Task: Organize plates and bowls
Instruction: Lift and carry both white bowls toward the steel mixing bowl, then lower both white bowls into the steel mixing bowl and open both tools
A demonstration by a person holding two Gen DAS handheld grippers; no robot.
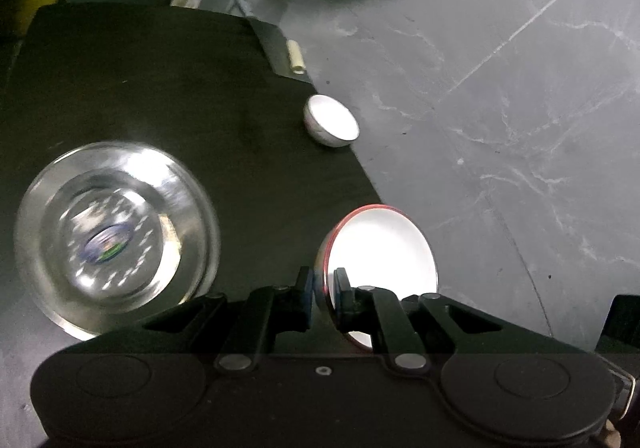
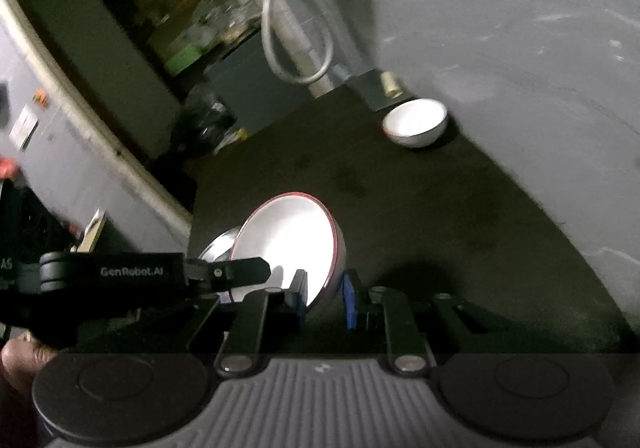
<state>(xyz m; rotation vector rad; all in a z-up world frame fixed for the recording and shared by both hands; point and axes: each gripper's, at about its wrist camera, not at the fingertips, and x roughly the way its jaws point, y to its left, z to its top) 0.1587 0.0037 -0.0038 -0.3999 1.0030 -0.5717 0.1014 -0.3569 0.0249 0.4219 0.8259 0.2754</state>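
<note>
From my left tongs [image 1: 323, 288] I see them pinching the rim of the red-edged bowl [image 1: 384, 244], lifted and tipped. A shiny steel bowl [image 1: 116, 232] sits off to their left, a small white bowl [image 1: 331, 121] far ahead. From my right tongs [image 2: 325, 298] the same red-edged bowl sits between them, gripped too, I think. Nothing looks stacked yet, so most sorting is left.

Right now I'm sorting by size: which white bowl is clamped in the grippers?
The red-rimmed bowl, tilted, with the left gripper and right gripper on its rim. The smaller plain white bowl sits untouched at the mat's far edge.
</note>
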